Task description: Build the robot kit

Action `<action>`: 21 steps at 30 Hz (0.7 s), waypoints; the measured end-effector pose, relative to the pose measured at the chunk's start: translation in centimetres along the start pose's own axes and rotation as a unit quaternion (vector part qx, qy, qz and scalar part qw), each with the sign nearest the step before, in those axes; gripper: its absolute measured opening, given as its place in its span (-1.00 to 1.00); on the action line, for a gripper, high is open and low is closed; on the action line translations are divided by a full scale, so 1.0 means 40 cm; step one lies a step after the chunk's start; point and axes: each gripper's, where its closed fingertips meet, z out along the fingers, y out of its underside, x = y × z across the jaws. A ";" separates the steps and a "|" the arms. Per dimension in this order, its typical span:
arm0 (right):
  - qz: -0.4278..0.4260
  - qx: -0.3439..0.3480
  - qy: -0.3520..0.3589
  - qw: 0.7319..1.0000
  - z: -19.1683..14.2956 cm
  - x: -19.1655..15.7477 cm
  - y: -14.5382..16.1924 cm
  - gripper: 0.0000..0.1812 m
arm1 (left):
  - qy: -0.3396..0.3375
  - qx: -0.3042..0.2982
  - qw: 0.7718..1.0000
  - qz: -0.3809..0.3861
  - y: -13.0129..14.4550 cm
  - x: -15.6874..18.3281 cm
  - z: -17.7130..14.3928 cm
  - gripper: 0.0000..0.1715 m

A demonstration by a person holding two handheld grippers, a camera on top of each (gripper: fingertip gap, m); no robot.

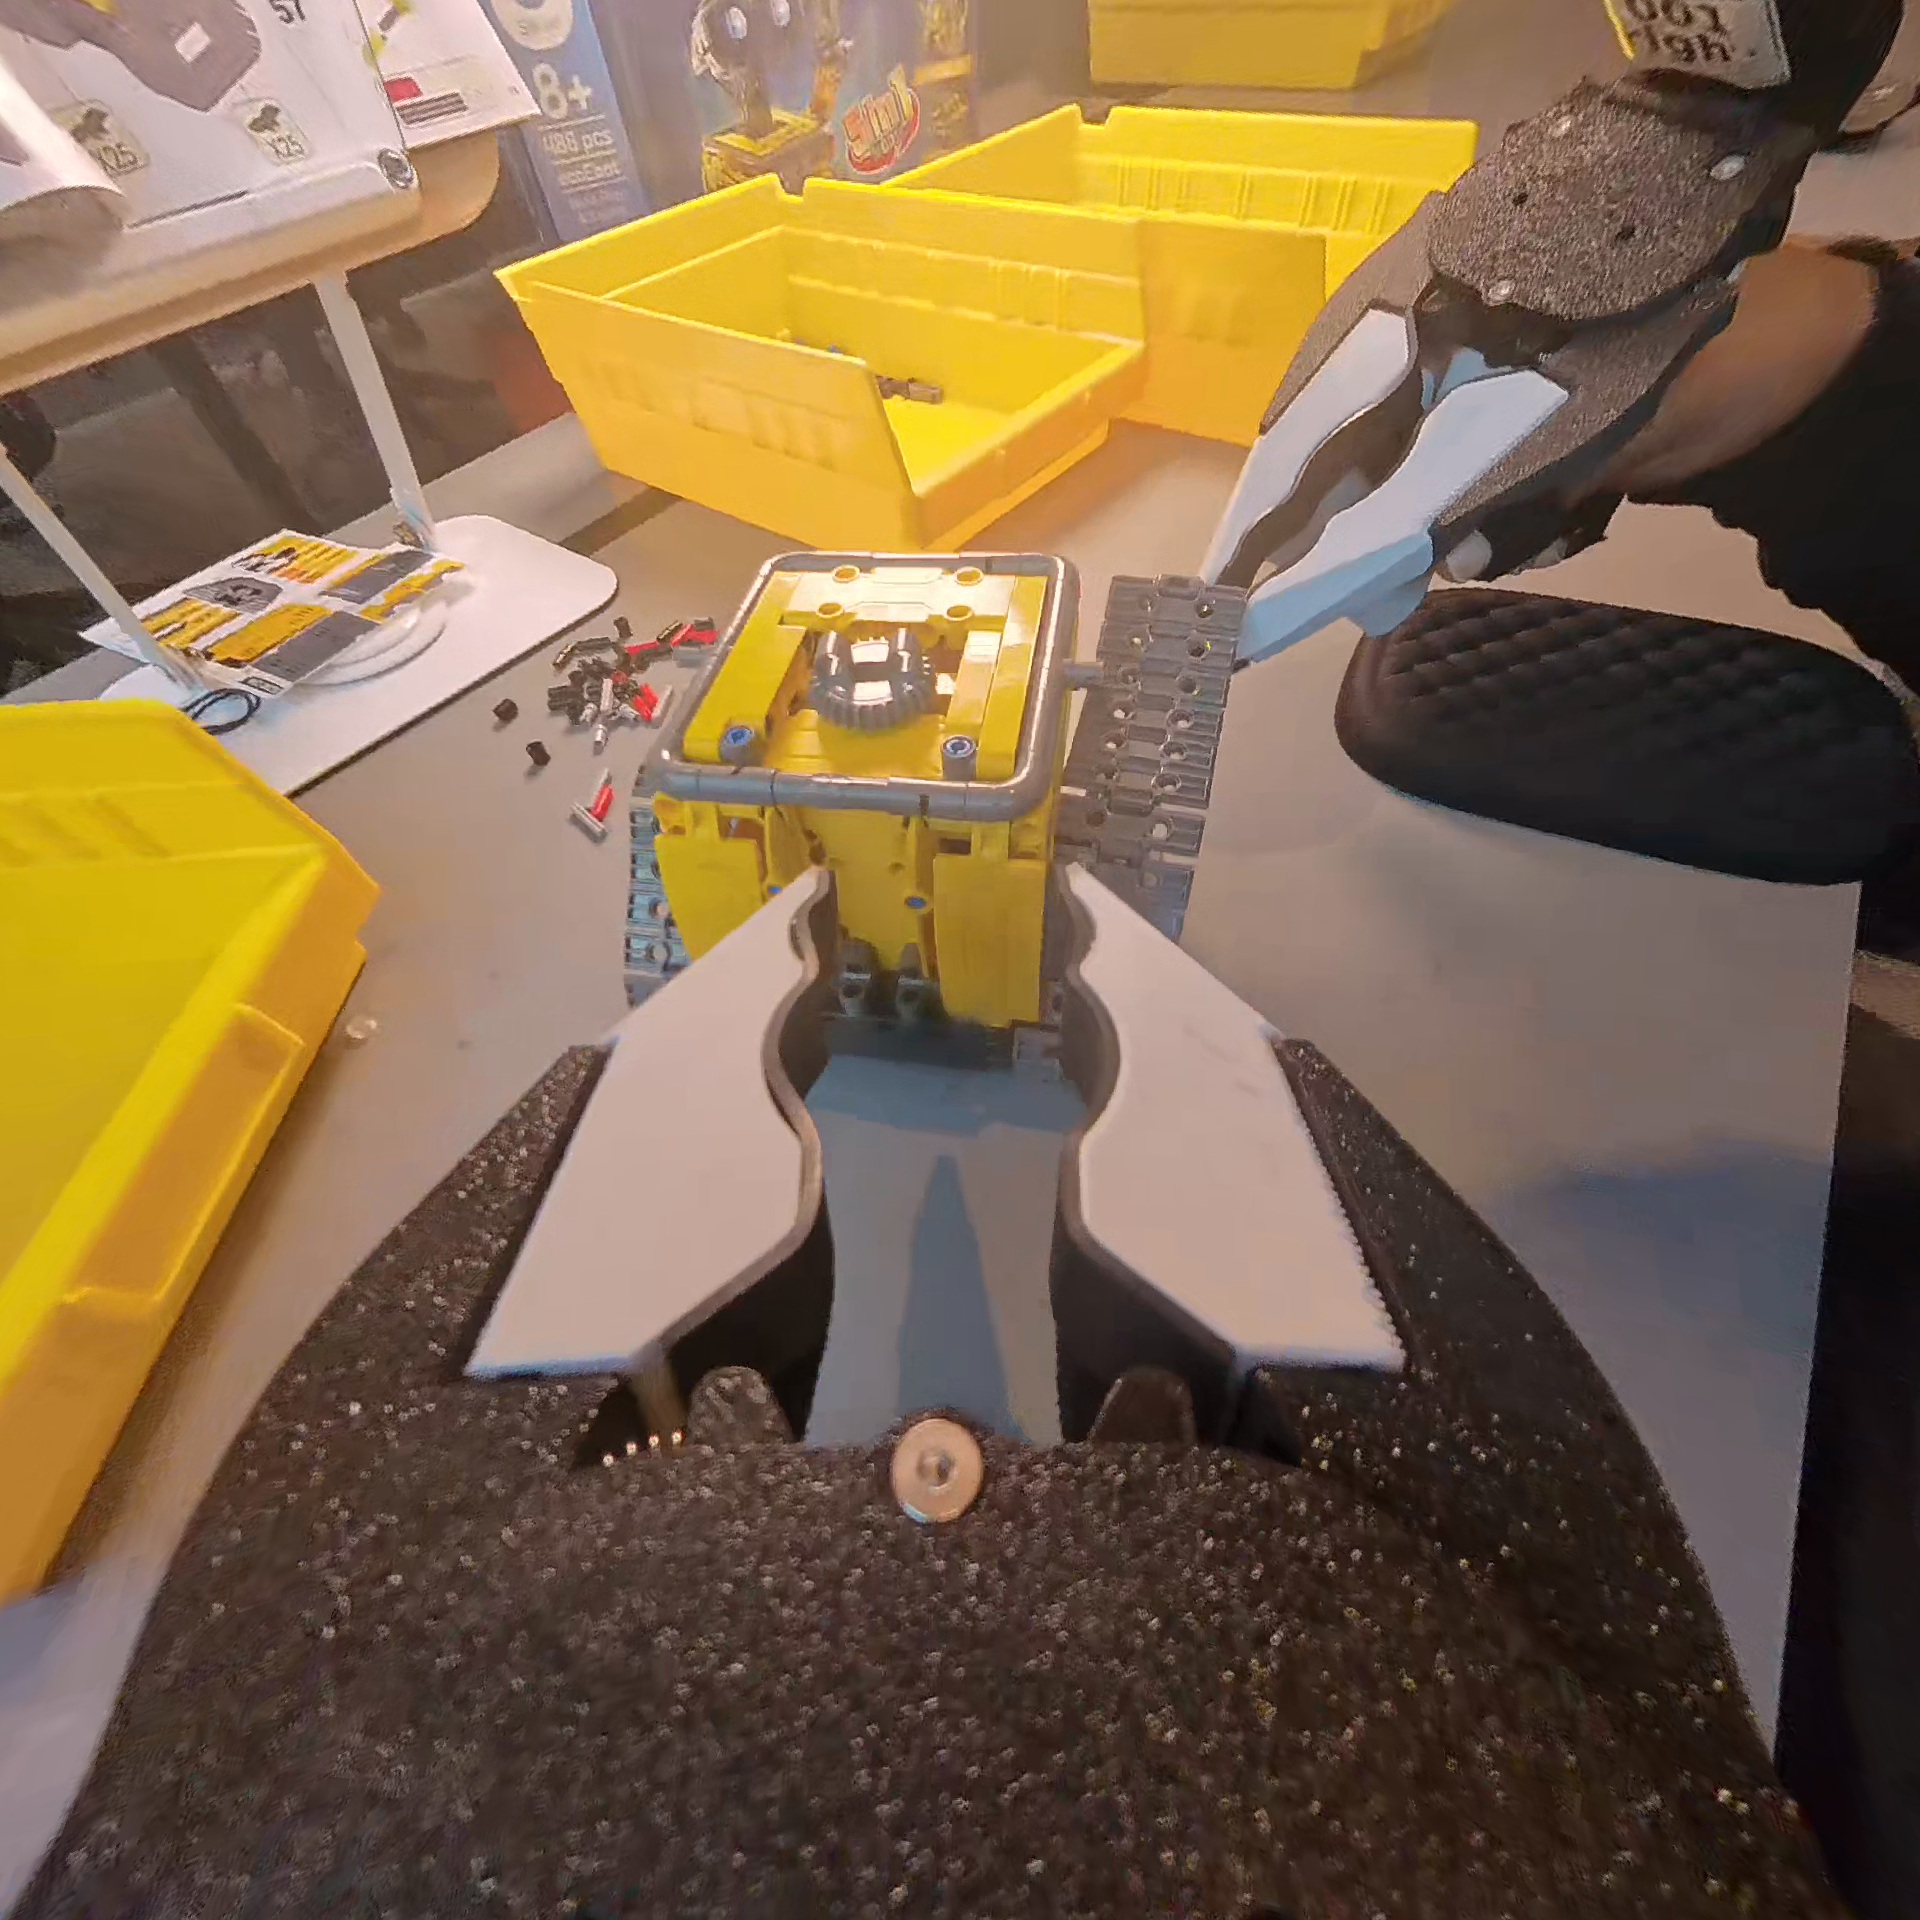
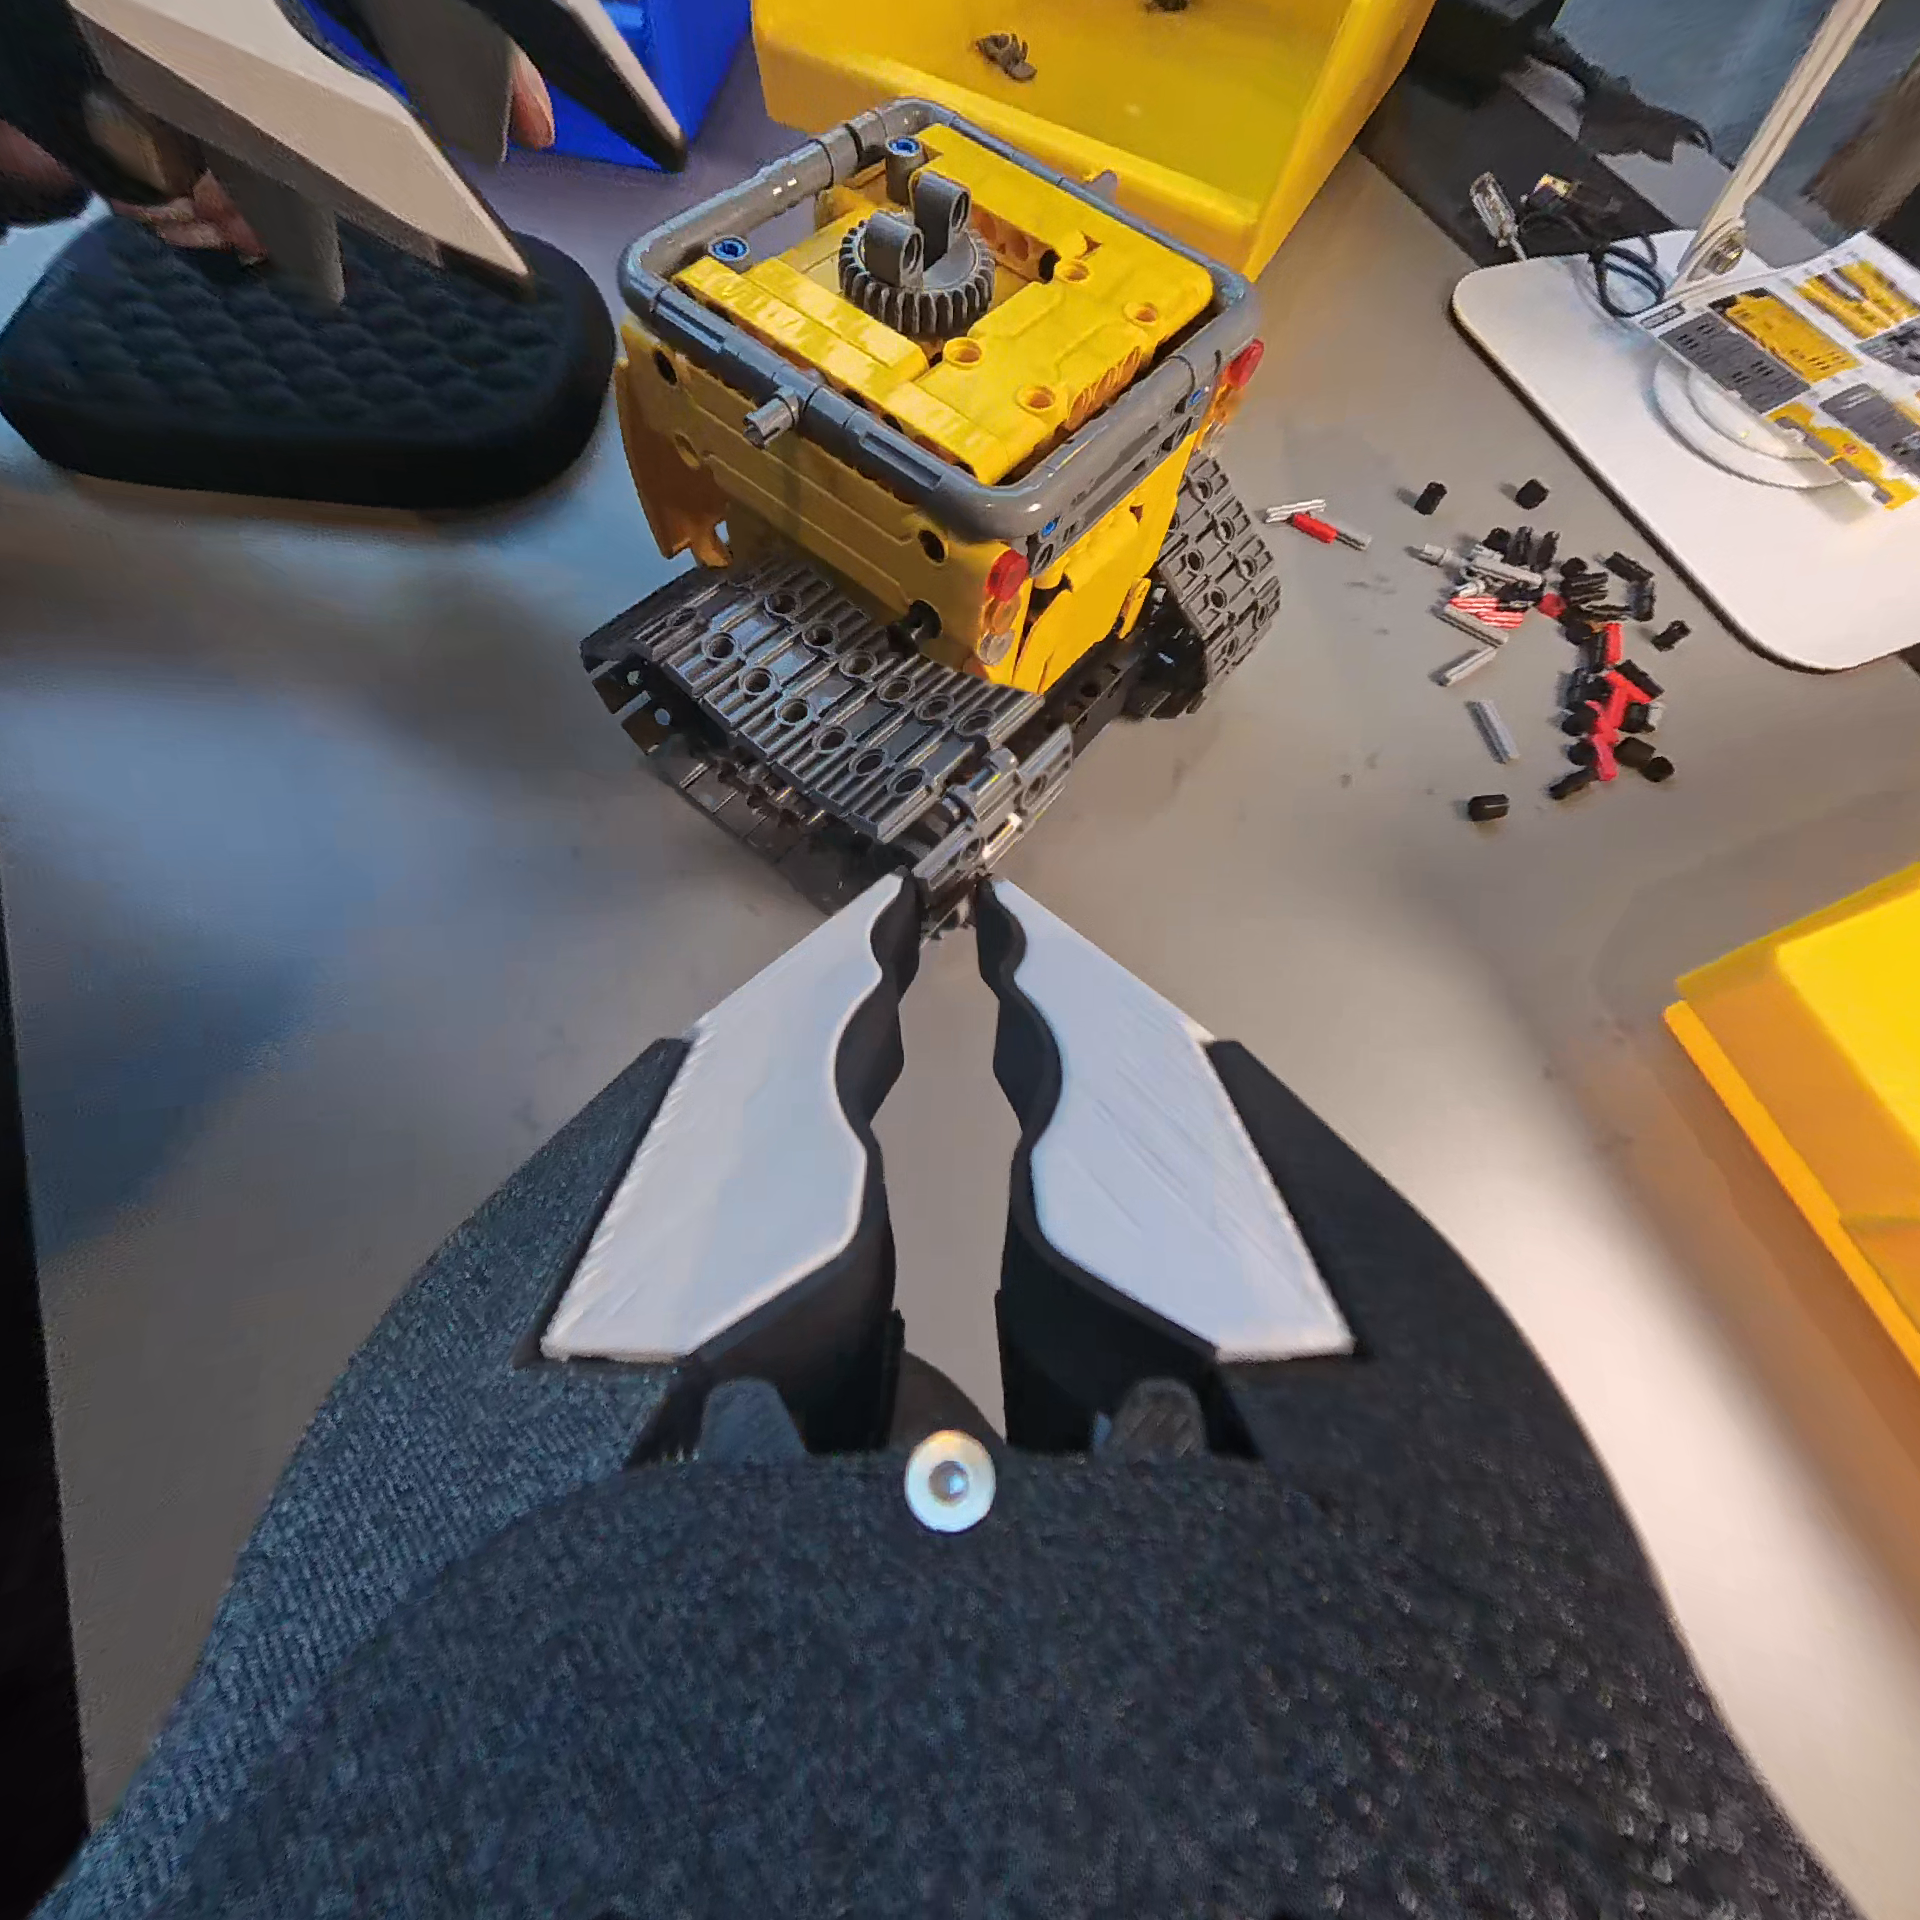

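A yellow brick-built vehicle (image 1: 862,727) with a grey gear on top and grey tracks stands on the grey table (image 1: 1455,1039). My left gripper (image 1: 945,894) is open, its fingertips spread in front of the vehicle's near face. In the right wrist view it (image 2: 597,213) hangs above a black pad, apart from the vehicle (image 2: 935,343). My right gripper (image 2: 943,896) is closed on the end link of the vehicle's grey track (image 2: 831,707). It also shows in the left wrist view (image 1: 1242,613) at the far end of that track (image 1: 1153,707).
Yellow bins stand behind (image 1: 831,343) and at the left (image 1: 125,987); another (image 2: 1818,1091) shows at the right. Small black and red pins (image 2: 1558,623) lie loose beside the vehicle. A black pad (image 1: 1621,727) and a white stand base with a leaflet (image 2: 1766,416) lie nearby. Left tips to right tips: about 15 cm.
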 end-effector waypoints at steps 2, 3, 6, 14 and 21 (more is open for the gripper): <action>-0.018 0.013 0.027 0.999 -0.019 0.004 -0.014 -0.89 | -0.005 -0.014 1.000 0.010 0.022 0.006 0.003 -0.55; -0.017 0.025 0.039 0.999 -0.032 0.009 -0.028 -0.89 | -0.008 -0.023 1.000 0.018 0.035 0.008 0.007 -0.55; -0.015 0.034 0.071 0.997 -0.058 0.047 -0.048 -0.90 | -0.001 -0.035 0.999 0.020 0.057 0.019 0.024 -0.56; -0.009 0.025 0.068 0.997 -0.078 0.060 -0.031 -0.90 | 0.016 -0.025 1.000 0.002 0.056 0.017 0.075 -0.56; 0.034 -0.029 0.094 0.995 -0.051 0.073 0.095 -0.91 | 0.036 -0.025 0.999 0.018 0.040 0.026 0.111 -0.71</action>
